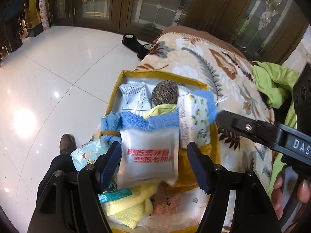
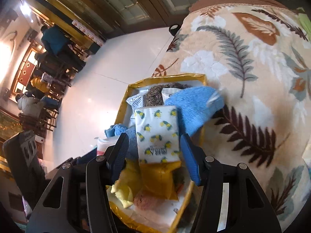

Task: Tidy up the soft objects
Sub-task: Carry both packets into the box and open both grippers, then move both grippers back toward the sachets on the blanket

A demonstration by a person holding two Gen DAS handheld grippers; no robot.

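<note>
Fleece blanket (image 2: 243, 62), cream with feather print, one, covering the surface on which everything rests.

Yellow-rimmed shallow box (image 1: 124, 73), one, lying on the blanket at its floor-side edge, long axis running away from both grippers.

Blue towel (image 1: 151, 121), one, draped across the box's middle and over its right rim.

White pouch with red lettering (image 1: 148, 155), one, lying in the box between the fingers of the left gripper (image 1: 154, 165), long axis pointing away from it; jaws apart, pads clear of it.

Lemon-print tissue pack (image 2: 157, 134), one, lying on the box contents between the fingers of the right gripper (image 2: 154, 155), long axis away from it; jaws apart, not pressing.

Yellow cloth (image 1: 130, 207), one, at the near end.
</note>
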